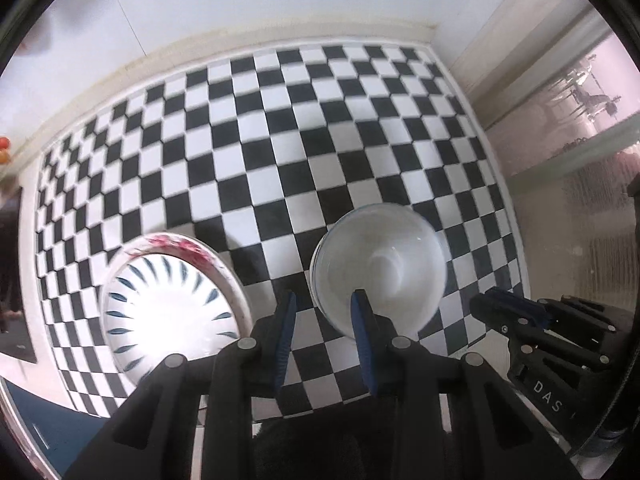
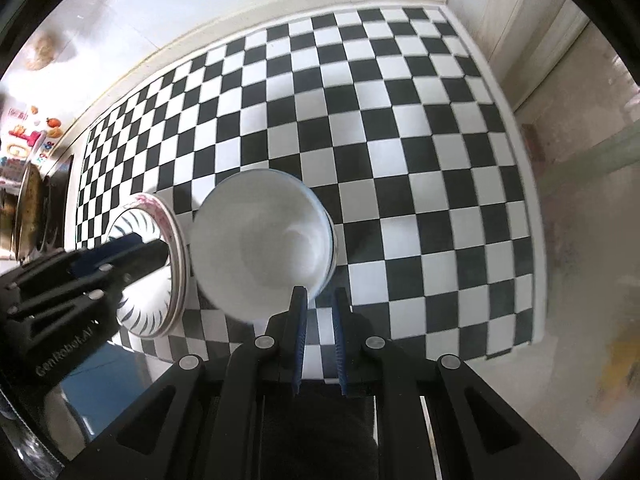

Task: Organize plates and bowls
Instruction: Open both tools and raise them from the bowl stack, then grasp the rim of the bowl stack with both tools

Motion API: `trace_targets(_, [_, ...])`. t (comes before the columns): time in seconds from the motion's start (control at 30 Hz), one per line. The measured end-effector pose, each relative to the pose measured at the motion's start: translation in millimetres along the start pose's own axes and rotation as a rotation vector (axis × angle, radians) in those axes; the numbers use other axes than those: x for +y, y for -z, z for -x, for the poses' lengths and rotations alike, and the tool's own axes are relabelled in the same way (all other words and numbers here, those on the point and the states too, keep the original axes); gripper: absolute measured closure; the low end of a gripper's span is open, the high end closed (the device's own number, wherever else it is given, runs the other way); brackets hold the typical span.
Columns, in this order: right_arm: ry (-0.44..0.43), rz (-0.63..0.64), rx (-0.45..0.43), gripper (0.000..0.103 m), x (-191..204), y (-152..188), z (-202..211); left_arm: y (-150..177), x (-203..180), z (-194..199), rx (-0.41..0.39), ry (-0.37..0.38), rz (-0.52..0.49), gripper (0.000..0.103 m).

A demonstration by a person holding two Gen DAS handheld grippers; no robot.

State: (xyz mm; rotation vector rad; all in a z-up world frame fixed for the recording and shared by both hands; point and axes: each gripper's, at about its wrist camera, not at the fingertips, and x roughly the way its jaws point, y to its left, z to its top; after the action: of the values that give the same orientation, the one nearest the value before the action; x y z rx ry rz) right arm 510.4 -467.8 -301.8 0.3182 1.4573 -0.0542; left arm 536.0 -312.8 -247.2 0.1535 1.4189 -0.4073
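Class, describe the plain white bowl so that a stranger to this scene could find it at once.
Start at the black-and-white checkered cloth that covers the table. Two dishes sit near its front edge; the plain white bowl is the one on the right in the left wrist view. Its neighbour, a plate with dark blue dashes, rests on a red-patterned dish, while this bowl has no pattern inside.

A black-and-white checkered cloth [image 1: 280,140] is seen across the surface, edged with a white border. On its near left, a white bowl [image 1: 168,312] is patterned with dark blue radial dashes, and beneath it a plate rim [image 1: 188,246] is marked with red-pink speckling. To the right, a plain white bowl [image 1: 384,264] is trimmed with a thin blue line at the rim. Black gripper fingers are lined with blue pads [image 1: 362,332].
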Motion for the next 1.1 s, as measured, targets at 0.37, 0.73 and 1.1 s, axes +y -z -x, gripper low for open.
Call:
trace_targets(0.37, [0.006, 0.045, -0.162, 0.089, 21, 45, 101, 38, -9, 79, -0.109, 0.009, -0.049, 0.076])
trace_targets(0.73, [0.012, 0.048, -0.255, 0.089, 29, 91, 161, 74, -16, 128, -0.178, 0.021, -0.072, 0.076])
trace_targets(1.1, [0.013, 0.02, -0.284, 0.089, 22, 109, 176, 86, -17, 131, -0.197, 0.031, -0.044, 0.076])
